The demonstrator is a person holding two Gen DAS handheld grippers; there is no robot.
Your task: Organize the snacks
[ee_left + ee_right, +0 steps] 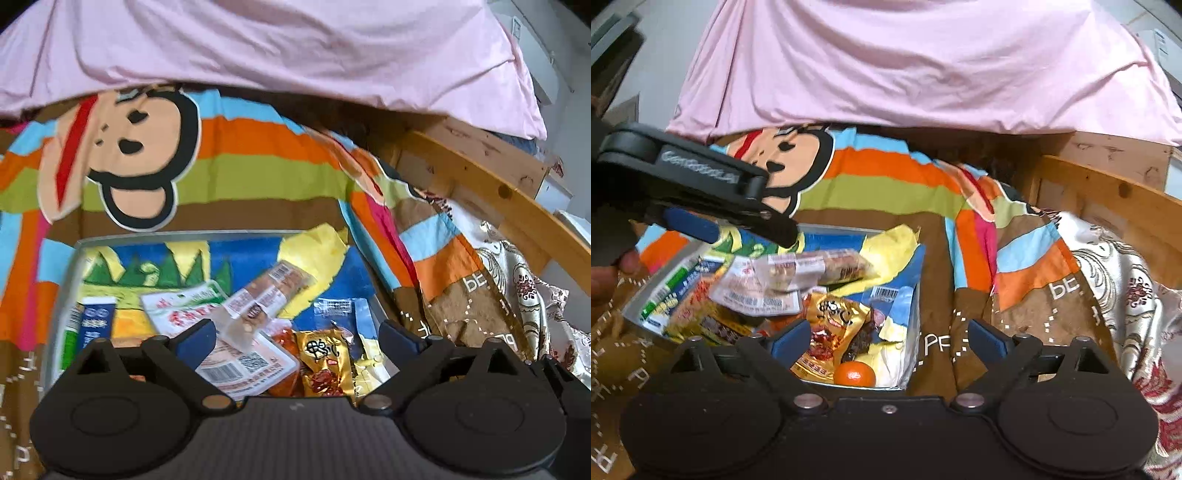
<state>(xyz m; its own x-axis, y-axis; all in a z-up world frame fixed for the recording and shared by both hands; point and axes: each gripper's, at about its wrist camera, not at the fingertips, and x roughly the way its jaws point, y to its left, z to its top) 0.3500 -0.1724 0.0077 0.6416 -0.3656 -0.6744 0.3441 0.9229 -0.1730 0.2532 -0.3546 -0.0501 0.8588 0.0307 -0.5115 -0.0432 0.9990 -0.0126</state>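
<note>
A shallow grey box [70, 266] with a colourful printed lining lies on a striped monkey-print blanket and holds several snack packs. A clear-wrapped sausage pack [269, 295] lies loose and tilted on top of the pile; it also shows in the right wrist view [827, 267]. A gold foil pack [325, 363] lies near the box's front; it also shows in the right wrist view [834, 321]. A small orange [855, 373] sits in the box's near corner. My left gripper [295, 334] is open above the box [911, 354]; its arm shows in the right wrist view [701, 188]. My right gripper [888, 338] is open over the box's right edge.
A pink sheet [295, 48] is bunched behind the blanket. A wooden bed rail [509, 199] runs along the right. A patterned silver cloth [1123, 288] lies at the right. A blue-and-green box pack [88, 328] stands at the box's left wall.
</note>
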